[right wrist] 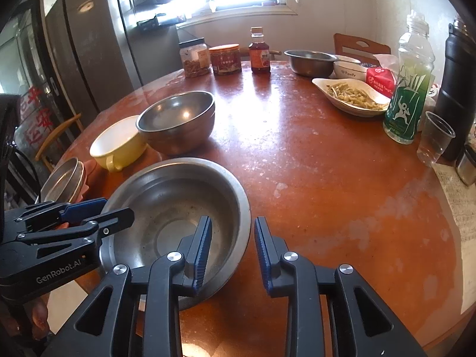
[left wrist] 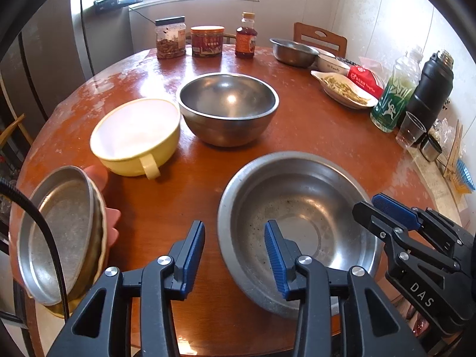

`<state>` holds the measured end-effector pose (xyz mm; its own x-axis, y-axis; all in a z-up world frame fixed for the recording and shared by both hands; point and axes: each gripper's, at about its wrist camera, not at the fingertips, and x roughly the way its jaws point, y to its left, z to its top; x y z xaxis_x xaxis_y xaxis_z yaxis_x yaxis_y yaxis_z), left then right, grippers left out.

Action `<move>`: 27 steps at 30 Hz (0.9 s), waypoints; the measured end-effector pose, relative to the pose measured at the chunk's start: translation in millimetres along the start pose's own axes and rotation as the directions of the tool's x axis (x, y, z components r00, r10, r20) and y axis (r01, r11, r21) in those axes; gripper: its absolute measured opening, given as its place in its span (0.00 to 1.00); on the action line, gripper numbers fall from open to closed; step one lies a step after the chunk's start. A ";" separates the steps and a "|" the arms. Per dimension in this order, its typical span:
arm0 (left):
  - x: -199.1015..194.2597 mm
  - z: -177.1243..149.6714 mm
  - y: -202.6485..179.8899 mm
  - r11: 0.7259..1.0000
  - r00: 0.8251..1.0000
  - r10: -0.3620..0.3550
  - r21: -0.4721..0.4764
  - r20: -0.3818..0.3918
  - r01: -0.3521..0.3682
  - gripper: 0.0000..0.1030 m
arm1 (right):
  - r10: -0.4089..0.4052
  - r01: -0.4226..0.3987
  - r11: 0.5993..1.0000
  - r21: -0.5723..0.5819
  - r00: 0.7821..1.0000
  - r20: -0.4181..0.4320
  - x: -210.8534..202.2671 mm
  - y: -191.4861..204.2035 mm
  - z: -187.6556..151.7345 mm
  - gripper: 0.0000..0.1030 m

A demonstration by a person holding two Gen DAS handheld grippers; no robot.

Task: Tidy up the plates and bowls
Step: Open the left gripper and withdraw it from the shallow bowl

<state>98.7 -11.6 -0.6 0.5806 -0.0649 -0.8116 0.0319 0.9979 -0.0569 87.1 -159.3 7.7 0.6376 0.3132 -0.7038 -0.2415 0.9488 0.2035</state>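
Note:
A wide steel basin [left wrist: 297, 223] [right wrist: 175, 217] sits at the table's near edge. Behind it stand a deep steel bowl [left wrist: 227, 107] [right wrist: 178, 120] and a yellow handled bowl [left wrist: 136, 136] [right wrist: 117, 142]. A bare hand holds stacked metal plates [left wrist: 59, 232] [right wrist: 64, 180] tilted at the left edge. My left gripper [left wrist: 235, 253] is open and empty, its fingers straddling the basin's near-left rim. My right gripper [right wrist: 233, 253] is open and empty, straddling the basin's near-right rim; it also shows in the left wrist view [left wrist: 395, 211].
On the round brown table [right wrist: 312, 163], jars [left wrist: 171, 37] and a sauce bottle [left wrist: 245, 35] stand at the back. A small steel bowl [left wrist: 293, 52], a white bowl [left wrist: 331, 62], a dish of food [left wrist: 345, 89], a green bottle [left wrist: 395, 95], a black flask [left wrist: 430, 89] and a plastic cup [left wrist: 410, 131] line the right.

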 end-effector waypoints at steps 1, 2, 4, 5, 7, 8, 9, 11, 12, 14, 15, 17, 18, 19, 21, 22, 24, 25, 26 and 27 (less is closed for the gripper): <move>-4.0 0.4 1.8 1.000 1.000 0.004 -0.005 0.011 -0.004 0.42 | 0.002 -0.002 1.000 0.003 1.000 0.005 -0.8 -0.1 0.9 0.34; -7.5 1.3 3.3 1.000 1.000 0.014 -0.008 0.021 -0.014 0.42 | 0.000 0.000 1.000 0.004 1.000 0.009 -1.8 0.0 2.1 0.34; -12.6 3.0 5.1 1.000 0.999 0.026 -0.014 0.035 -0.026 0.44 | 0.002 -0.002 1.000 0.002 1.000 0.017 -3.0 0.7 5.3 0.34; -14.8 3.8 6.5 0.999 0.999 0.028 -0.016 0.040 -0.027 0.44 | 0.003 -0.003 1.000 0.004 1.000 0.021 -3.6 1.0 6.7 0.35; -19.4 6.2 10.7 0.999 0.998 0.042 -0.022 0.051 -0.041 0.44 | 0.010 -0.010 1.000 0.001 1.000 0.027 -4.5 2.9 10.7 0.36; -21.3 6.8 12.5 0.999 0.997 0.047 -0.026 0.056 -0.045 0.44 | 0.011 -0.011 1.000 0.001 0.999 0.030 -5.0 3.8 12.1 0.37; -23.7 7.8 15.2 0.998 0.996 0.056 -0.030 0.063 -0.054 0.44 | 0.014 -0.014 1.000 -0.001 0.999 0.034 -5.4 5.6 14.3 0.37; -27.0 9.3 19.0 0.997 0.995 0.071 -0.036 0.075 -0.069 0.44 | 0.021 -0.021 1.000 -0.008 0.999 0.042 -6.1 9.2 17.8 0.37; -29.4 10.4 21.9 0.996 0.993 0.081 -0.042 0.080 -0.078 0.44 | 0.025 -0.024 1.000 -0.014 0.999 0.045 -6.2 11.3 19.7 0.37; -32.3 11.7 26.8 0.995 0.992 0.090 -0.054 0.089 -0.085 0.45 | 0.035 -0.034 0.999 -0.021 0.998 0.048 -5.3 16.0 24.3 0.37; -33.9 12.7 29.6 0.994 0.991 0.095 -0.060 0.093 -0.089 0.45 | 0.038 -0.037 0.999 -0.024 0.998 0.051 -5.1 18.1 26.2 0.37; -36.2 14.5 34.4 0.992 0.989 0.112 -0.067 0.099 -0.105 0.45 | 0.047 -0.046 0.998 -0.035 0.997 0.054 -4.1 23.3 30.5 0.37; -37.1 15.4 36.9 0.992 0.988 0.115 -0.072 0.101 -0.108 0.45 | 0.049 -0.047 0.998 -0.039 0.997 0.056 -3.5 26.0 32.7 0.37; -38.6 15.3 39.1 0.991 0.988 0.118 -0.078 0.103 -0.110 0.45 | 0.053 -0.051 0.998 -0.042 0.997 0.058 -3.6 27.4 34.0 0.37; -40.2 16.6 44.5 0.989 0.987 0.125 -0.088 0.105 -0.116 0.45 | 0.060 -0.057 0.997 -0.048 0.996 0.058 -1.9 31.4 37.3 0.37; -40.6 17.1 46.5 0.989 0.986 0.129 -0.092 0.105 -0.119 0.45 | 0.065 -0.062 0.997 -0.051 0.996 0.057 -0.8 33.5 38.7 0.37; -41.3 18.3 50.2 0.988 0.985 0.134 -0.096 0.107 -0.124 0.45 | 0.070 -0.066 0.996 -0.056 0.996 0.057 0.6 37.7 41.2 0.37; -41.5 19.3 52.4 0.987 0.984 0.138 -0.100 0.109 -0.127 0.45 | 0.073 -0.070 0.996 -0.062 0.996 0.056 1.8 40.6 43.0 0.37; -42.4 19.7 55.0 0.986 0.983 0.144 -0.103 0.111 -0.133 0.45 | 0.077 -0.073 0.995 -0.067 0.995 0.056 2.5 42.3 44.3 0.37; -42.6 20.4 56.9 0.985 0.983 0.149 -0.106 0.111 -0.137 0.45 | 0.079 -0.074 0.995 -0.070 0.995 0.057 3.1 45.1 46.4 0.37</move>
<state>92.3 48.1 42.6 0.6658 0.0854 -0.7412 -0.1343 0.9909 -0.0064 112.0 -113.6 46.2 0.6575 0.3886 -0.6456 -0.3393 0.9177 0.2068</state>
